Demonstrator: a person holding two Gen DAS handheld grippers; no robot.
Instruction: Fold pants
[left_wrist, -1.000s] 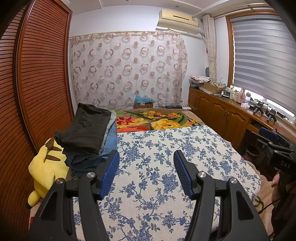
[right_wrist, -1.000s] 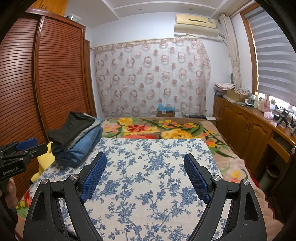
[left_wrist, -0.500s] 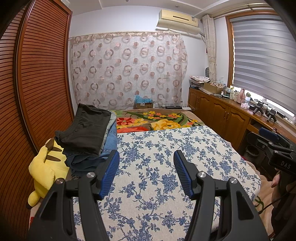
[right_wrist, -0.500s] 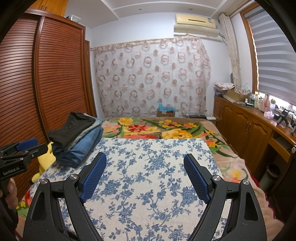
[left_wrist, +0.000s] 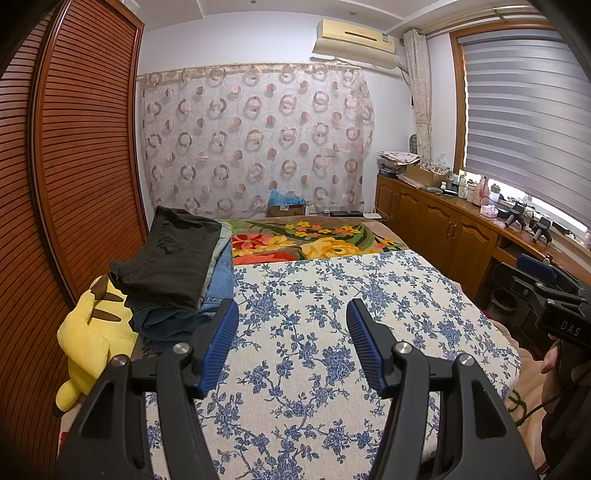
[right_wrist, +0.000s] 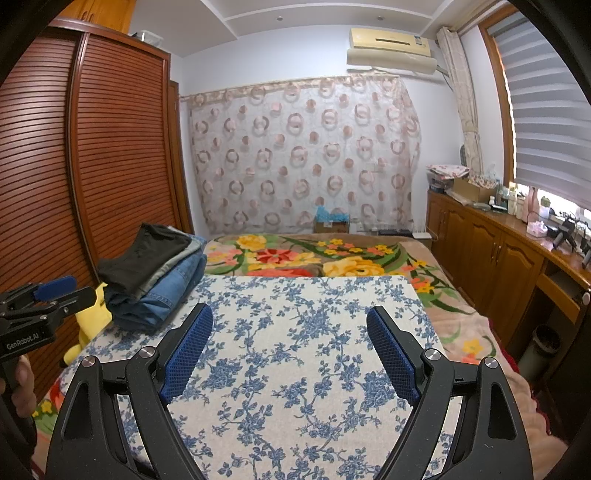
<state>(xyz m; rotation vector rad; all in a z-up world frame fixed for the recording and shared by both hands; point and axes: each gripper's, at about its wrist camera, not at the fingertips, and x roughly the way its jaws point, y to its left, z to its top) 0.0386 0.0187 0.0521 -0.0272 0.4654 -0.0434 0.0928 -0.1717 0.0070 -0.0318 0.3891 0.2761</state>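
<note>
**2 open claws above a bed, folded pants stacked at the left**

2 grippers hover over a blue-flowered sheet (left_wrist: 332, 369). The left gripper (left_wrist: 291, 345) has its jaws apart with nothing between them; the right gripper (right_wrist: 290, 354) stands wider, also empty. A pile of folded pants (left_wrist: 177, 273) lies at the bed's left edge by the wooden wardrobe (left_wrist: 74, 166), dark pair on top of jeans, its long axis running toward the far curtain (left_wrist: 255, 140). A yellow plush toy (left_wrist: 92, 332) touches the pile.
</note>
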